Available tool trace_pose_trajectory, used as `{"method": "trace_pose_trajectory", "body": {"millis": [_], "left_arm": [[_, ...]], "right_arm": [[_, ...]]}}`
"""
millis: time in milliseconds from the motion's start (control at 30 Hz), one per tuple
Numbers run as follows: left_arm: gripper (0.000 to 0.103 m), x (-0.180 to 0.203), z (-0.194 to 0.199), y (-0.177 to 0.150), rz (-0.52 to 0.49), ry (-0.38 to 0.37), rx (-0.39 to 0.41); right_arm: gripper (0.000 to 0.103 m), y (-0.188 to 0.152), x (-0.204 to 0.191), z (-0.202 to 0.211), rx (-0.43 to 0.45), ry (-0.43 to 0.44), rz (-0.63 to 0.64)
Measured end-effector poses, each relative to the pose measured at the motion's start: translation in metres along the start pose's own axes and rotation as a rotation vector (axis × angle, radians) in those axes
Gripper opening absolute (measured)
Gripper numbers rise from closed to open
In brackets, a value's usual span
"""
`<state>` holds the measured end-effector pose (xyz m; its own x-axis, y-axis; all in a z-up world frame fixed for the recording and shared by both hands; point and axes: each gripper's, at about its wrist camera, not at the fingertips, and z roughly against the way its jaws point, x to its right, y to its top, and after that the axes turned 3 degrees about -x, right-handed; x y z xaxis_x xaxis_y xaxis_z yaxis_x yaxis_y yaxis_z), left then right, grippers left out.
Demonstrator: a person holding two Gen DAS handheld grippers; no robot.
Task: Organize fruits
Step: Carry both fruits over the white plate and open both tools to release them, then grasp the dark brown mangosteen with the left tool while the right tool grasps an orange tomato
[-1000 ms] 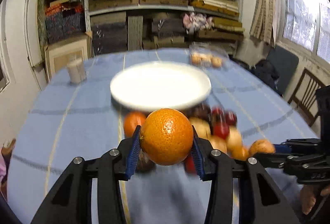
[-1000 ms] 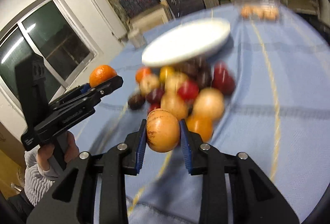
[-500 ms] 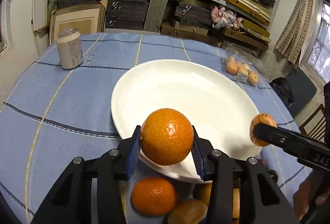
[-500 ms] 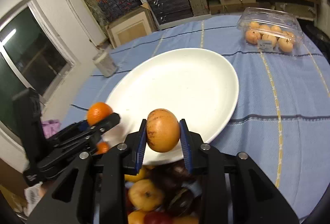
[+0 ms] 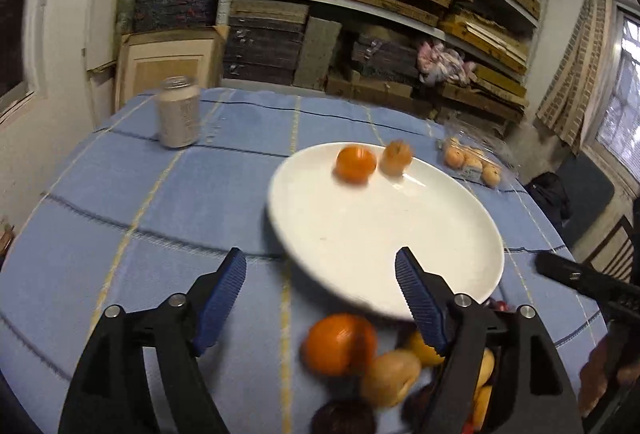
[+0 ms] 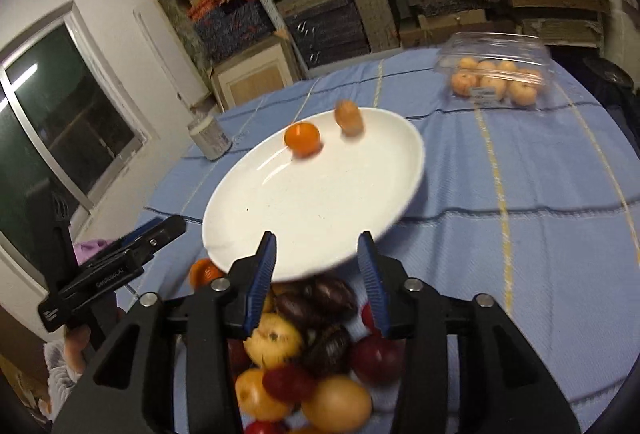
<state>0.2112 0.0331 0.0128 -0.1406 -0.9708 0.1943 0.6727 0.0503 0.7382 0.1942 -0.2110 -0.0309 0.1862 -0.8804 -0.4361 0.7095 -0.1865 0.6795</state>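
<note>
A white plate (image 5: 360, 242) (image 6: 312, 210) lies on the blue tablecloth. On its far side sit an orange (image 5: 356, 164) (image 6: 302, 139) and a tan round fruit (image 5: 396, 157) (image 6: 349, 117), both blurred. My left gripper (image 5: 320, 274) is near the plate's front rim, its jaws opening with nothing between them. My right gripper (image 6: 316, 254) is also at the front rim, jaws opening and empty. A heap of mixed fruit (image 6: 304, 350) (image 5: 372, 366) lies below both grippers, with another orange (image 5: 340, 344) at its left edge.
A drink can (image 5: 178, 112) (image 6: 210, 138) stands at the far left of the table. A clear plastic box of small fruit (image 6: 496, 76) (image 5: 474, 160) sits at the far right. Shelves packed with cartons rise behind the table. A chair (image 5: 616, 254) stands at the right.
Both grippers let go of their fruit: the orange and the tan fruit now lie at the plate's far side. Both pairs of jaws have spread and drawn back towards the front rim.
</note>
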Motion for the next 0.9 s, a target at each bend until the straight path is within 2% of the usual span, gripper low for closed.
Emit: {"method": "trace_pose_trajectory", "body": {"millis": [67,200,367,433,533,633,900], "left_arm": [[0.080,-0.011,0.009,-0.011,0.025,0.009,-0.004],[0.080,-0.028,0.030,-0.044,0.068,0.002,-0.047],[0.082,-0.012,0.053,-0.083,-0.054,0.026,-0.050],[0.082,-0.002,0.053,-0.092,-0.099,0.039,-0.057],[0.082,0.010,0.051,-0.095,-0.166,0.054,-0.042],[0.082,0.018,0.046,-0.099,-0.202,0.045,-0.055],[0.082,0.021,0.020,-0.093,-0.181,-0.010,-0.142]], "right_arm": [[0.052,-0.017,0.010,0.014,0.021,0.009,-0.033],[0.053,-0.055,0.026,0.033,0.015,0.015,-0.088],[0.062,-0.098,0.020,0.060,0.027,0.033,-0.077],[0.063,-0.114,0.013,0.063,0.006,0.027,-0.049],[0.063,-0.124,0.003,0.067,0.010,0.025,-0.006],[0.071,-0.126,-0.003,0.071,0.024,0.016,0.017],[0.074,-0.124,-0.006,0.068,0.007,0.025,0.022]]}}
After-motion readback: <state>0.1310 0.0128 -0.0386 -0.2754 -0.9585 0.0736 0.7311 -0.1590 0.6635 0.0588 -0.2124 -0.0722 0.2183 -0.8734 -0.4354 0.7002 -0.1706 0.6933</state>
